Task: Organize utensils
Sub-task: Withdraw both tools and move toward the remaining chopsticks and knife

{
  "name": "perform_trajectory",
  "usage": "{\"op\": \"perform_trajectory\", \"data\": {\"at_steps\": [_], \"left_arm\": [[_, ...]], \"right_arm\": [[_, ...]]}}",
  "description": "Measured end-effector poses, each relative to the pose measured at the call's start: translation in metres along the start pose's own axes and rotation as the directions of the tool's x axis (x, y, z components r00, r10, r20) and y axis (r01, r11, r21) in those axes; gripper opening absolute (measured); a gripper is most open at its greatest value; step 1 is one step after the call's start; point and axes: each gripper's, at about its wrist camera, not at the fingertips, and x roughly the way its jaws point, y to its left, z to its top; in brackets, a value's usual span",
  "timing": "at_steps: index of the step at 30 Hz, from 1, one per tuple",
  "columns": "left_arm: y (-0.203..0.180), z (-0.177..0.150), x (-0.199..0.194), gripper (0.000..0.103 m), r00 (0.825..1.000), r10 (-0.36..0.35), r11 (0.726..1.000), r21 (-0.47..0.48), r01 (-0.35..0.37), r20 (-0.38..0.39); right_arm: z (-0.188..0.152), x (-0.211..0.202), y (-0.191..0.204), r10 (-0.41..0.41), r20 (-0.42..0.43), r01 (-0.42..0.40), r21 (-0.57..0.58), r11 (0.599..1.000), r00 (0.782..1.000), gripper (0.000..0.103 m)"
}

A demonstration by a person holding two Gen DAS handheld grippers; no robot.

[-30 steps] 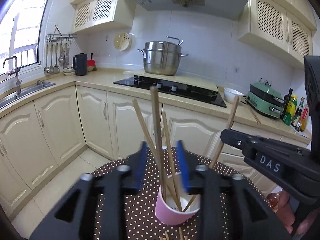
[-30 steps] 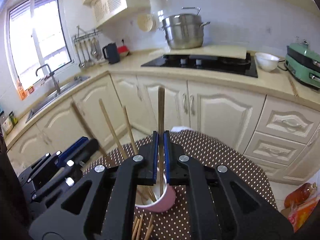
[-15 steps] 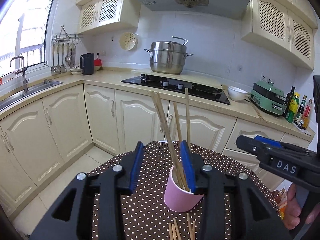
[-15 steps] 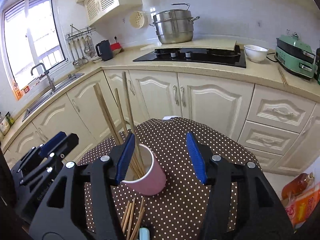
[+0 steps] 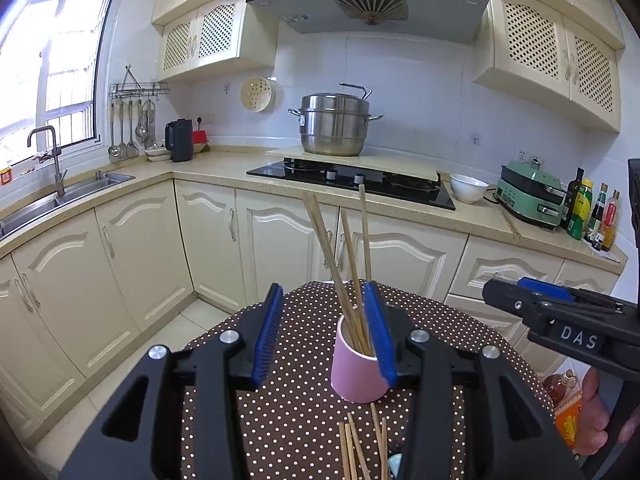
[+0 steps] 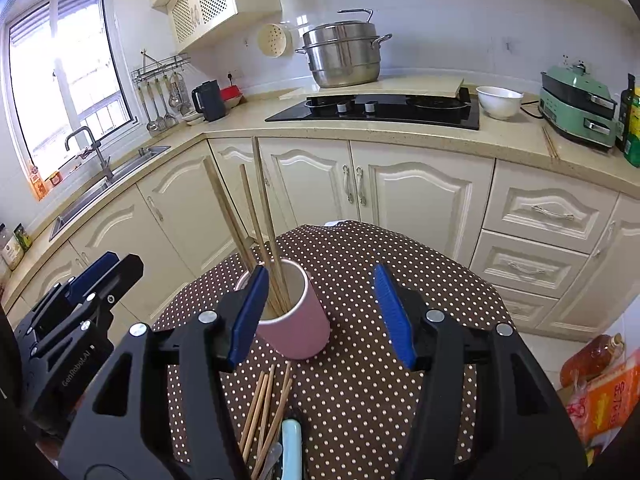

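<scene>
Through the left wrist view we saw our left gripper (image 5: 326,340) with its blue-padded jaws spread, having just opened a little further, and nothing pinched between them. The pink cylindrical cup (image 5: 358,368) stood upright on the brown tablecloth with white polka dots (image 5: 296,412), just ahead of the right pad and partly hidden by it. Several long wooden chopsticks (image 5: 348,264) rose from the cup, leaning left above the jaws. More loose wooden chopsticks (image 5: 360,452) lay flat on the cloth below the cup, nearer the claw's base. Off to the right, our right gripper (image 5: 524,300) hovered, a hand (only partly visible) on its grip.

Through the right wrist view, our right gripper (image 6: 322,316) had just been opening wide; its jaws stood apart with nothing pressed between them. The pink cup (image 6: 298,324) sat just beside the left pad, slightly behind it, chopsticks (image 6: 260,216) leaning left out of it. Loose chopsticks (image 6: 264,408) and a light blue handle (image 6: 291,450) lay beneath the jaws.
</scene>
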Motion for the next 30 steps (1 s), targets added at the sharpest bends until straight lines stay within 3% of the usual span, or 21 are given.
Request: {"op": "perform_trajectory", "data": {"at_steps": [6,17,24,30], "left_arm": [[0.003,-0.01,-0.01,0.05,1.0,0.016,1.0,-0.001,-0.016,-0.018],[0.014,-0.047,-0.007,0.051,0.993,0.035,0.999,0.002,-0.035,-0.113],[0.029,-0.075,0.003,0.051,0.982,0.024,1.0,-0.007,-0.026,-0.185],[0.042,-0.096,0.014,0.051,0.969,0.012,0.999,-0.031,-0.02,-0.247]], "right_arm": [[-0.018,-0.008,0.0,0.008,-0.027,-0.008,0.003,1.0,1.0,0.057],[-0.054,0.011,0.002,0.05,-0.166,-0.047,0.024,0.999,0.985,0.057],[-0.078,0.041,0.003,0.11,-0.305,-0.093,0.069,0.993,0.946,0.057],[-0.088,0.075,0.006,0.179,-0.422,-0.137,0.127,0.982,0.889,0.054]]}}
